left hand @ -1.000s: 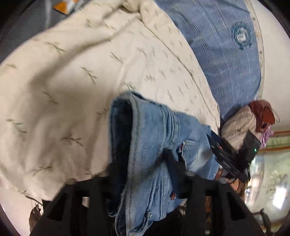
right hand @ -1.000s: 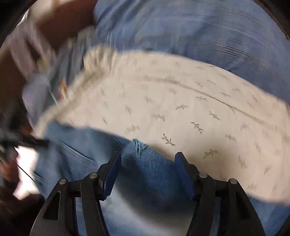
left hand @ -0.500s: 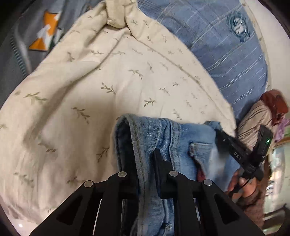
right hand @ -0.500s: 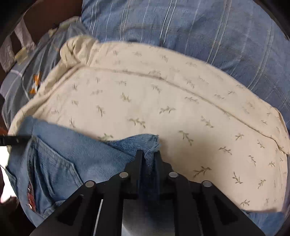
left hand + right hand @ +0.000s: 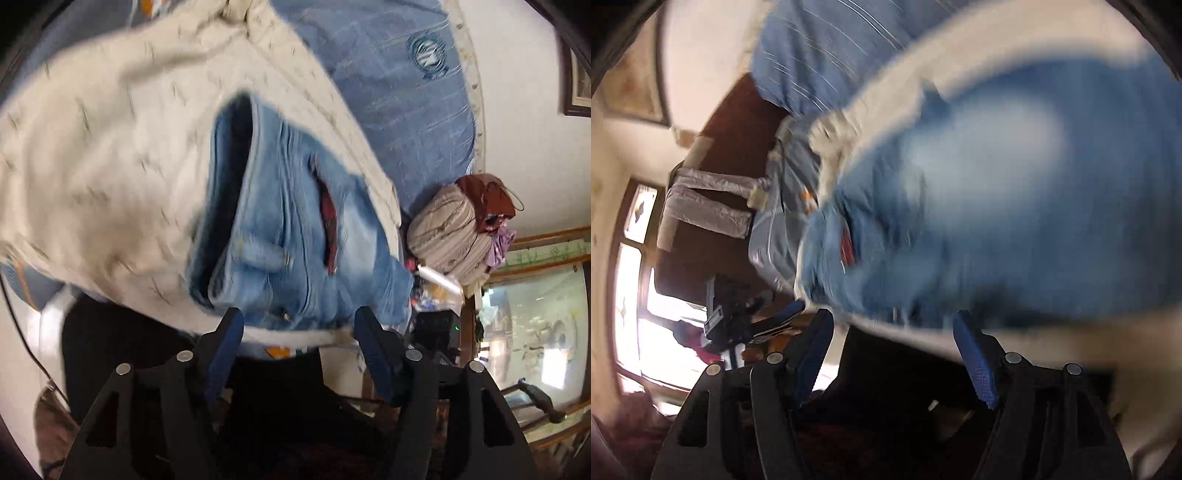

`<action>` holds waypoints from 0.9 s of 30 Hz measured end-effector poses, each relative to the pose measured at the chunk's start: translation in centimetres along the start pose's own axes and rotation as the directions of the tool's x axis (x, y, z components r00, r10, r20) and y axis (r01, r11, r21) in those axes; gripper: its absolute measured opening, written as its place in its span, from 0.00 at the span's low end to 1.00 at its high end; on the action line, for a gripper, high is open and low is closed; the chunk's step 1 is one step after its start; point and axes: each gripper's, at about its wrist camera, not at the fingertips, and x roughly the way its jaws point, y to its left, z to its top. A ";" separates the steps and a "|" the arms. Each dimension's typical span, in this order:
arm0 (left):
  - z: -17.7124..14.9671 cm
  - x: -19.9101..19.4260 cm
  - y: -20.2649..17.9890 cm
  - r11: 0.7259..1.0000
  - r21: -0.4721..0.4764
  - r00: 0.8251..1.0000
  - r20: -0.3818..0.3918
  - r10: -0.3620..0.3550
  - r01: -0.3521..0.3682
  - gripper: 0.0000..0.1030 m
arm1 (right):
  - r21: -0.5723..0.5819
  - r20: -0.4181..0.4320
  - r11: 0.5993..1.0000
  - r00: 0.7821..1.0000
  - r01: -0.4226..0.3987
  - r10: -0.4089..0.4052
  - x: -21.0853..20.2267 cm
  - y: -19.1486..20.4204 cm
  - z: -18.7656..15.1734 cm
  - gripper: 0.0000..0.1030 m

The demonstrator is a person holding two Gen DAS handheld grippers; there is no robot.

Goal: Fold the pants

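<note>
The light blue jeans (image 5: 291,236) lie folded in a compact bundle on a cream leaf-print cloth (image 5: 110,155) on the bed. A red lining shows at a pocket slit. My left gripper (image 5: 299,325) is open and empty, just short of the bundle's near edge. In the right wrist view the jeans (image 5: 997,192) are heavily blurred. My right gripper (image 5: 894,328) is open and empty, close to their near edge. The left gripper (image 5: 753,321) shows faintly at left there.
A blue striped bedsheet (image 5: 399,92) lies beyond the cream cloth. A pile of clothes (image 5: 465,229) sits at the bed's right end by a wall and window. A dark headboard (image 5: 731,122) and a bright window (image 5: 635,288) show in the right wrist view.
Both grippers were shut on the jeans half a second ago. Both have opened, let go and pulled back. The jeans now rest folded on the cream cloth.
</note>
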 end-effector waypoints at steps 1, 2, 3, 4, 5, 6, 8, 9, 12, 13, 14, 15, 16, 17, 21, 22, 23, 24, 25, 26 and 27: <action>0.9 1.4 0.8 1.000 -0.017 1.000 -0.012 0.019 -0.019 0.60 | 0.031 0.014 0.999 1.000 -0.018 0.017 0.7 -0.6 0.1 0.68; 1.5 2.3 1.3 0.998 -0.037 0.999 -0.017 0.045 -0.046 0.60 | 0.065 0.030 0.997 0.998 -0.052 0.050 1.2 -1.1 0.3 0.68; 2.3 3.1 1.8 0.995 -0.065 0.997 -0.016 0.079 -0.080 0.59 | 0.118 0.045 0.989 0.996 -0.088 0.083 1.6 -1.8 0.7 0.68; 3.1 3.8 2.0 0.992 -0.087 0.996 -0.015 0.092 -0.093 0.54 | 0.179 0.046 0.979 0.995 -0.095 0.088 2.2 -2.5 1.0 0.68; 3.8 4.1 2.2 0.989 -0.107 0.995 -0.015 0.098 -0.099 0.45 | 0.226 0.039 0.969 0.995 -0.102 0.096 3.0 -3.0 1.3 0.67; 4.2 4.0 2.0 0.988 -0.118 0.995 -0.018 0.101 -0.103 0.24 | 0.225 0.043 0.969 0.994 -0.107 0.100 3.1 -3.0 1.4 0.51; 4.7 3.3 1.2 0.990 -0.092 0.994 -0.005 0.110 -0.110 0.24 | 0.138 0.088 0.987 0.993 -0.088 0.076 2.1 -1.4 1.5 0.09; 4.5 2.7 0.8 0.990 -0.057 0.991 0.011 0.130 -0.129 0.24 | 0.102 0.105 0.991 0.992 -0.085 0.074 1.6 -0.8 1.4 0.09; 3.2 2.3 0.8 0.975 -0.004 0.975 -0.002 0.221 -0.221 0.23 | 0.052 0.083 0.997 0.995 -0.057 0.052 1.3 -0.2 0.1 0.08; 3.1 3.0 1.8 0.969 -0.016 0.968 -0.035 0.247 -0.248 0.22 | 0.063 0.058 0.997 0.998 -0.036 0.032 1.7 -0.7 -0.2 0.08; 3.0 3.5 2.7 0.966 -0.035 0.965 -0.065 0.253 -0.256 0.22 | 0.082 0.025 0.997 1.000 -0.004 0.001 2.6 -1.6 -0.5 0.08; 3.1 3.9 3.5 0.965 -0.062 0.964 -0.095 0.249 -0.256 0.21 | 0.096 0.000 0.995 1.000 0.023 -0.023 3.4 -2.4 -0.5 0.08; 3.0 4.1 4.2 0.964 -0.089 0.963 -0.121 0.241 -0.253 0.22 | 0.104 -0.011 0.994 0.999 0.042 -0.041 3.7 -3.0 -0.7 0.09; 3.0 3.9 4.5 0.966 -0.090 0.965 -0.125 0.231 -0.243 0.22 | 0.115 -0.011 0.992 0.999 0.052 -0.051 3.7 -3.5 -0.9 0.15; 2.9 0.9 1.9 0.972 0.111 0.971 -0.096 0.220 -0.209 0.27 | 0.130 0.065 0.991 0.997 0.044 -0.053 -0.9 -4.4 -0.6 0.31; 2.8 -0.1 0.9 0.959 0.197 0.972 -0.078 0.220 -0.202 0.29 | 0.127 0.122 0.990 0.990 0.059 -0.074 -3.5 -4.8 -0.6 0.35; 2.9 -1.0 0.2 0.949 0.242 0.973 -0.059 0.224 -0.204 0.30 | 0.134 0.175 0.988 0.980 0.074 -0.097 -5.6 -5.3 -0.7 0.41; 2.9 -2.1 -0.3 0.938 0.274 0.973 -0.036 0.229 -0.211 0.35 | 0.155 0.246 0.983 0.960 0.099 -0.135 -8.6 -6.1 -0.8 0.44; 3.3 -3.2 -0.6 0.931 0.289 0.972 -0.001 0.233 -0.223 0.42 | 0.184 0.314 0.975 0.933 0.124 -0.177 -11.6 -7.1 -0.9 0.46; 4.1 -4.0 -0.9 0.929 0.282 0.970 0.043 0.238 -0.240 0.47 | 0.228 0.398 0.960 0.884 0.161 -0.243 -15.3 -8.4 -0.9 0.50; 5.0 -4.4 -1.0 0.931 0.260 0.966 0.079 0.245 -0.257 0.56 | 0.268 0.464 0.941 0.828 0.207 -0.314 -18.4 -9.3 -0.7 0.54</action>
